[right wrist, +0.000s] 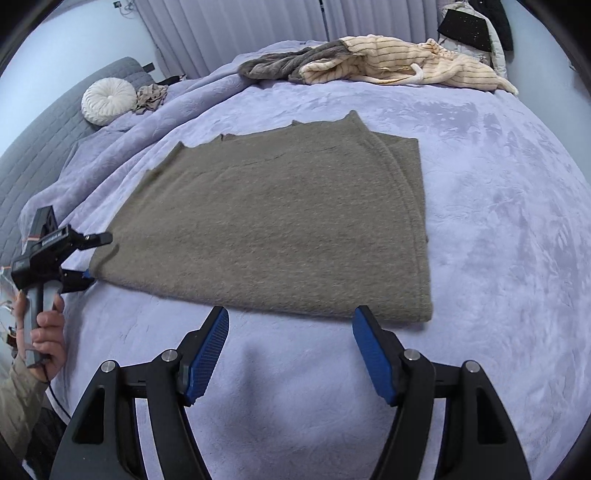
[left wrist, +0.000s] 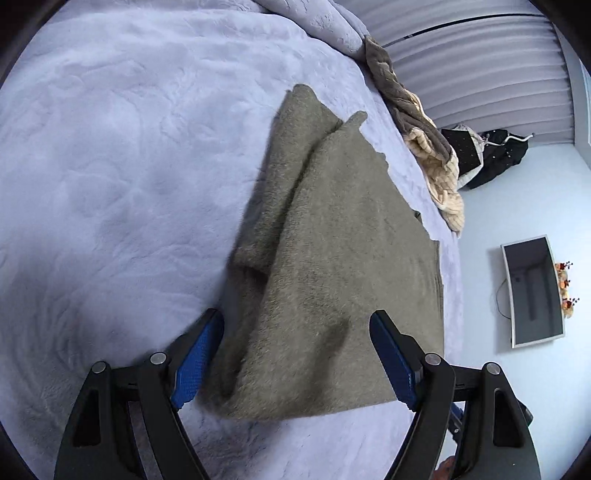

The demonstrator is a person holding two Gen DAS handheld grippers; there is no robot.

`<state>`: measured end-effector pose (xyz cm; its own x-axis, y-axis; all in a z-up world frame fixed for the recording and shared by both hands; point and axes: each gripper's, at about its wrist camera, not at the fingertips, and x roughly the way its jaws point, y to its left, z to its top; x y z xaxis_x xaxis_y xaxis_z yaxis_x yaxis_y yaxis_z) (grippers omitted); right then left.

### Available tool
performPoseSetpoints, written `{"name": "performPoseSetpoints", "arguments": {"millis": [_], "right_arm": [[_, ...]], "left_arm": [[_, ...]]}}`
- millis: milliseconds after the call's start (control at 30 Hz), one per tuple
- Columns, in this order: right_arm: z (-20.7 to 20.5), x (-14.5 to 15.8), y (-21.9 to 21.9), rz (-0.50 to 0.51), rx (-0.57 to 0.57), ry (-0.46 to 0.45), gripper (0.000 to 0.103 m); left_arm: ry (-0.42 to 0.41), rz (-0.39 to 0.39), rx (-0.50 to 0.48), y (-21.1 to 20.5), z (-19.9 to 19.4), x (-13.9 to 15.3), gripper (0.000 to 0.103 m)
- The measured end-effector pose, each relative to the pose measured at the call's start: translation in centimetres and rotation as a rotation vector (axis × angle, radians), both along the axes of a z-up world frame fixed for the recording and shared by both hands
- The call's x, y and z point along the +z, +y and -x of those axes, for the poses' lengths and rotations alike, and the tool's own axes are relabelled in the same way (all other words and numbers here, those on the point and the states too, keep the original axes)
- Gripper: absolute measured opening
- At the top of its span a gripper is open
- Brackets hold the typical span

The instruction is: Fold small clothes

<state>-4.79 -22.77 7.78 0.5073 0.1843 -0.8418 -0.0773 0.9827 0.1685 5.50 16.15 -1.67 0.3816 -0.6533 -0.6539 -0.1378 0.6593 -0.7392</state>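
Olive fuzzy garment point(right wrist: 280, 218): laid folded and flat on the lavender blanket point(right wrist: 498, 229), its near hem just beyond the right gripper point(right wrist: 290, 325).
Right gripper: jaws spread, nothing held.
Left gripper point(left wrist: 295, 332): jaws wide, astride the garment's corner, pads not seen pressing.
Open room: bare blanket right of the garment.
Far edge: striped cream clothes point(right wrist: 406, 62) heaped before curtains point(right wrist: 229, 33).

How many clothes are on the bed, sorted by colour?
Olive green: 1, the sweater
Cream striped: 1, the striped top
Dark grey: 1, the fuzzy garment
Beige: 1, the crumpled cloth
Total: 4
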Motion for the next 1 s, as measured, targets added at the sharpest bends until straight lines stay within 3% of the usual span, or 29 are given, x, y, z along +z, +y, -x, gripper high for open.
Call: {"name": "performPoseSetpoints", "arguments": {"millis": [100,133,167,200,233,367,467,633,733,867,1000], "right_arm": [[-0.8,0.0,1.8,0.007,0.039,0.012,0.073],[-1.2,0.1,2.3,0.009,0.051,0.014,0.073],[-1.9,0.4,2.9,0.015,0.065,0.014,0.073],[-2.8,0.8,3.6,0.023,0.078,0.011,0.073],[-3.8,1.2,4.1,0.024,0.092,0.008,0.073],[-9.5,2.7,6.7,-0.069,0.138,0.042,0.078],[-15.2,3.2,10.7,-0.120,0.186,0.089,0.079],[-23.7,0.5,18.8,-0.175,0.222,0.251,0.079],[-27.4,-2.3,22.4,-0.137,0.172,0.353,0.079],[-29.6,-4.7,26.5,-0.086,0.203,0.418,0.079],[-30.5,-6.6,29.8,0.045,0.218,0.436,0.091]], "left_arm": [[-0.007,0.059,0.009,-0.5,-1.1,-0.3,0.081],[-0.008,0.060,0.014,-0.8,-1.4,-0.2,0.076],[-0.019,0.046,0.010,-1.2,-1.4,0.1,0.064],[-0.021,0.031,-0.003,-1.6,-1.5,0.1,0.038],[-0.016,0.039,-0.019,-2.0,-1.5,-0.1,0.032],[-0.062,-0.015,-0.003,-2.8,-1.1,0.5,0.032],[-0.098,-0.096,-0.008,-3.7,-1.0,1.0,0.030],[-0.141,-0.180,-0.008,-4.4,-0.6,1.7,0.030],[-0.158,-0.197,-0.012,-4.5,-0.5,1.7,0.030],[-0.190,-0.224,-0.016,-4.8,0.0,1.8,0.030],[-0.203,-0.243,-0.015,-5.3,0.0,1.7,0.030]]}}
